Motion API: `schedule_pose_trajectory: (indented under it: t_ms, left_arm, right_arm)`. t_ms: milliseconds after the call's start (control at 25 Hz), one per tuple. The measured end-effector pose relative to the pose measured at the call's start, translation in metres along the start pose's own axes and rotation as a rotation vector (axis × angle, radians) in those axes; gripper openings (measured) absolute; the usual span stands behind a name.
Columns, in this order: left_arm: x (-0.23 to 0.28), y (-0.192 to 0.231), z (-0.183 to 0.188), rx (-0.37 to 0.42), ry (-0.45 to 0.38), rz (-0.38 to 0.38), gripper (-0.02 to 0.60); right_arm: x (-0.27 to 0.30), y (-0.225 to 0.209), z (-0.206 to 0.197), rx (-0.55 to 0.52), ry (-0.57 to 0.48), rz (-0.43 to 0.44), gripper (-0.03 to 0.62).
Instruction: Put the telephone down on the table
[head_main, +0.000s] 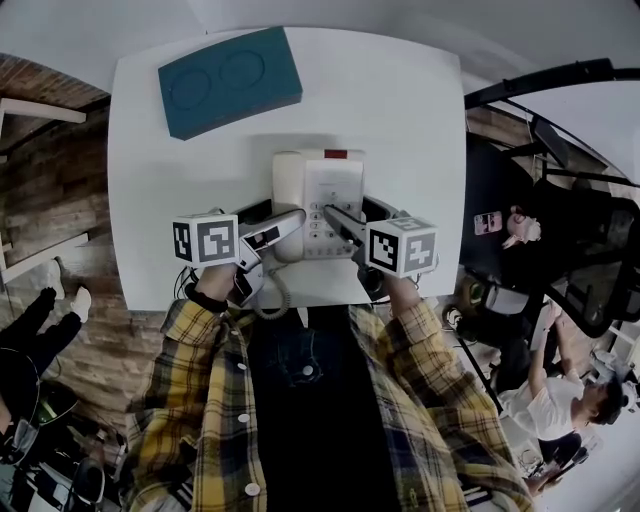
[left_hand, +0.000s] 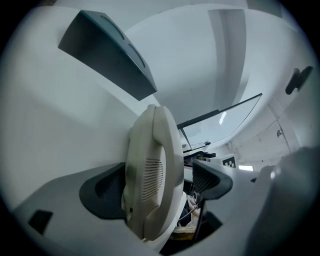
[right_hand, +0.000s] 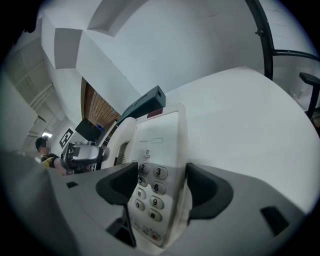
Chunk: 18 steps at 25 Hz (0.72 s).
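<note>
A white push-button telephone (head_main: 322, 190) is at the near middle of the white table (head_main: 410, 120), its handset (head_main: 288, 185) in the cradle on the left. My left gripper (head_main: 298, 218) is shut on the handset side. In the left gripper view the handset (left_hand: 152, 175) fills the gap of that gripper (left_hand: 160, 185). My right gripper (head_main: 332, 214) is shut on the keypad side. In the right gripper view the keypad (right_hand: 152, 192) stands between the dark pads of the right gripper (right_hand: 162, 185). I cannot tell whether the base touches the table.
A teal box (head_main: 228, 80) with two round dents lies at the table's far left. The coiled cord (head_main: 272, 300) hangs over the near edge. Black furniture (head_main: 600, 250) and seated people (head_main: 560, 400) are to the right; someone's shoes (head_main: 60, 290) are on the floor at left.
</note>
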<state>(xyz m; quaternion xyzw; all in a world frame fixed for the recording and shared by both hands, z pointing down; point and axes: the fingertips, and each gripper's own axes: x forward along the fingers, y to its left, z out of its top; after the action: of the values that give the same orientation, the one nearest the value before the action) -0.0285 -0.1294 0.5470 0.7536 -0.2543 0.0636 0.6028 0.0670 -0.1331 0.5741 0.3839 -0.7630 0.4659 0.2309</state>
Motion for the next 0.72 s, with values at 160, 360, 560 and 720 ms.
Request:
schedule_pose_trajectory:
  t_ms: [160, 360, 560, 720]
  left_arm:
    - [-0.008, -0.005, 0.009, 0.022, -0.024, -0.002, 0.430]
    - [-0.018, -0.007, 0.016, 0.113, -0.024, 0.045, 0.430]
    - [-0.029, -0.017, 0.034, 0.239, -0.047, 0.095, 0.430]
    - [-0.036, -0.042, 0.052, 0.365, -0.094, 0.103, 0.428]
  right_arm:
    - [-0.003, -0.002, 0.000, 0.002, -0.002, -0.012, 0.302]
    - [-0.013, -0.007, 0.003, -0.017, -0.016, -0.046, 0.302]
    - [-0.029, -0.008, 0.024, -0.052, -0.083, -0.071, 0.302]
    - [-0.043, 0.009, 0.049, -0.140, -0.164, -0.063, 0.301]
